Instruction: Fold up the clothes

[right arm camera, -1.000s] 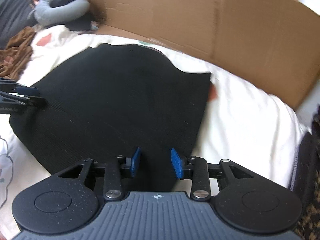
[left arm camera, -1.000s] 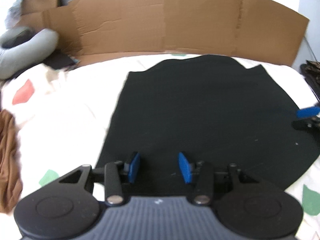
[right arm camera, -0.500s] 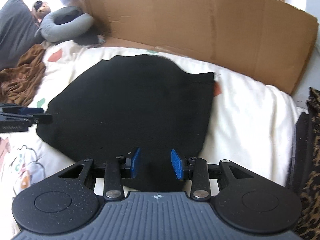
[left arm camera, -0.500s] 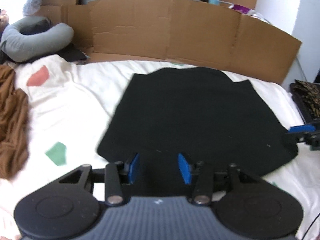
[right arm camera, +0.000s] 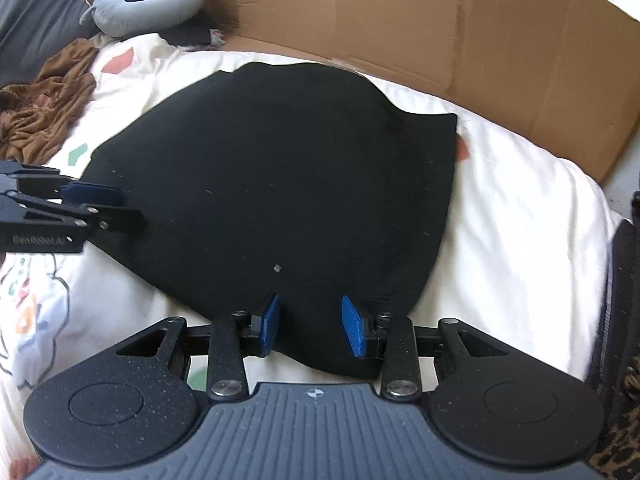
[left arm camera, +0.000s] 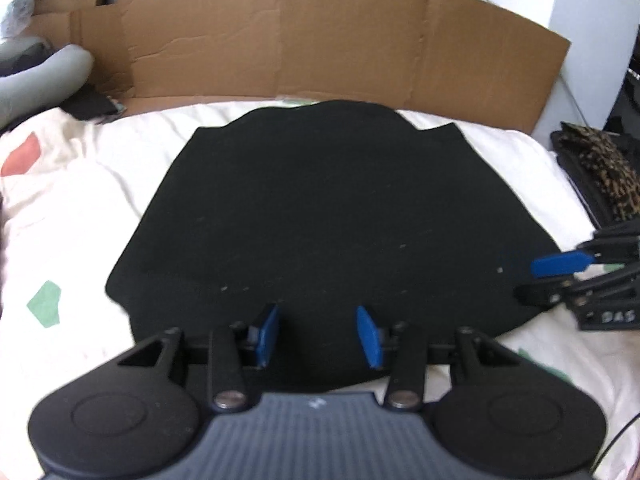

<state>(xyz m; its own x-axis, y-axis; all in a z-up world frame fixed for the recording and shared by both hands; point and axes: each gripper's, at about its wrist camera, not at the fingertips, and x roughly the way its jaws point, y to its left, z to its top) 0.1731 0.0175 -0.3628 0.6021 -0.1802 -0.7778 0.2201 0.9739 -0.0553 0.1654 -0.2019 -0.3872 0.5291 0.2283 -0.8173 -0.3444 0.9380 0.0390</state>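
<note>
Both grippers have dipped closer to the bed since half a second ago.

Left wrist: left gripper (left arm camera: 318,334) fingers released over black garment's (left arm camera: 328,208) near hem; garment flat mid-bed (left arm camera: 80,200).

Right wrist: right gripper (right arm camera: 310,326) likewise released at hem. Pinch both layers evenly, corners level.

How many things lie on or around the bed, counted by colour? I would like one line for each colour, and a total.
Black: 1, the flat black garment
Brown: 2, the crumpled brown cloth and the cardboard sheet
Grey: 1, the neck pillow
Leopard print: 1, the leopard-print fabric
Total: 5
</note>
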